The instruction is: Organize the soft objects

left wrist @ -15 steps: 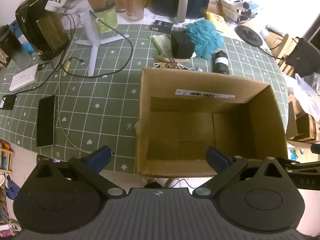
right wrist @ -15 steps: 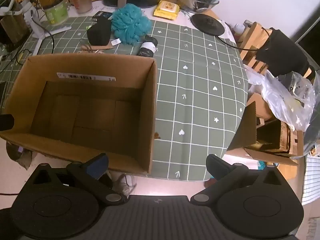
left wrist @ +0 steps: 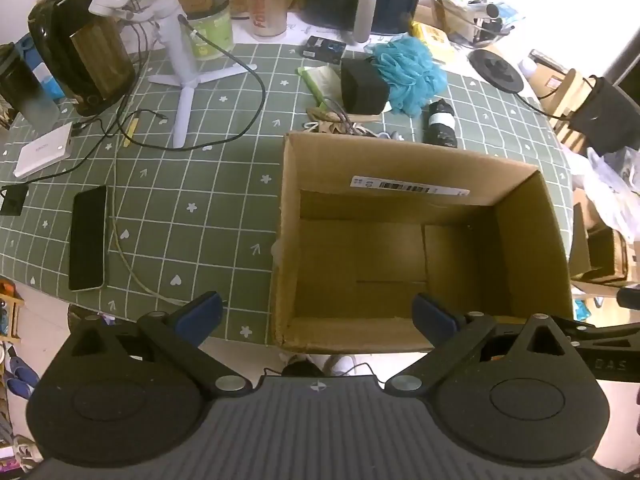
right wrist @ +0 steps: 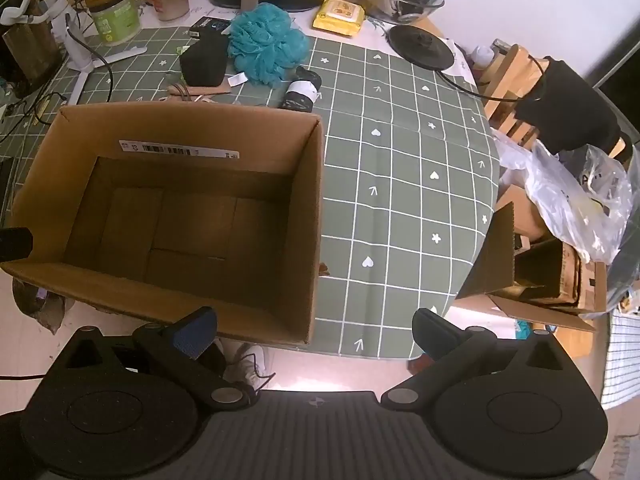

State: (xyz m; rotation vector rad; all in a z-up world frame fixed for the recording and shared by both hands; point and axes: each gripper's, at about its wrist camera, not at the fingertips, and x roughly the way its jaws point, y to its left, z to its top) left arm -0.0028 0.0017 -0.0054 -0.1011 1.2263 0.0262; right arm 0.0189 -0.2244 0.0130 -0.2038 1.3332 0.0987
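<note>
Honestly not much has changed from half a second back; both views look the same as before, so neither hand has started a move yet. The left gripper [left wrist: 316, 312] hangs over the near edge of the table [left wrist: 192, 184] with its jaws spread wide and nothing between them; same story for the right gripper [right wrist: 314, 330], wide open and empty, pointing steeply down. The box [left wrist: 524, 240] sits open at the near side of the table with a bare cardboard floor, so nothing's been packed; I'd call the task barely begun. The soft stuff is all bunched past the box's far wall, around 12 o'clock from it in the left view: a blue pouf [left wrist: 412, 72], a black sponge [left wrist: 362, 86] touching its left side, and a black roll [left wrist: 442, 122] with a white band just at the pouf's 5 o'clock, nearest the box. In the right view the same cluster sits at roughly 1 o'clock off the box's far edge: pouf [right wrist: 268, 46], sponge [right wrist: 204, 62], roll [right wrist: 300, 94]. A phone [left wrist: 88, 238] lies at 9 o'clock from the box, with a kettle [left wrist: 80, 64] further back, and those look like clutter to leave alone; my guess is the roll goes first, since it's closest.
</note>
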